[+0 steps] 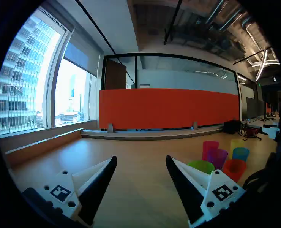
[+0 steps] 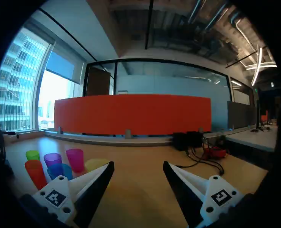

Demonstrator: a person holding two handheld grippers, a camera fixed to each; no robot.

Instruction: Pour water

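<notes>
Left hand-held gripper [image 1: 141,157] and right hand-held gripper [image 2: 138,162] spread wide, empty, near cups [image 1: 217,156].

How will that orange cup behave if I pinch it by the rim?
The orange cup looks like thin translucent plastic: probably light, may flex when squeezed. Tall and narrow beside the blue cup, it could tip if pushed.

- Bright daylight pours in from the windows [image 1: 45,87], far left of the fingers [image 1: 97,186]; the glass looks washed out.
- The desk [image 1: 140,190] between the fingers shines softly.
- Straight lines bend near the edges.
</notes>
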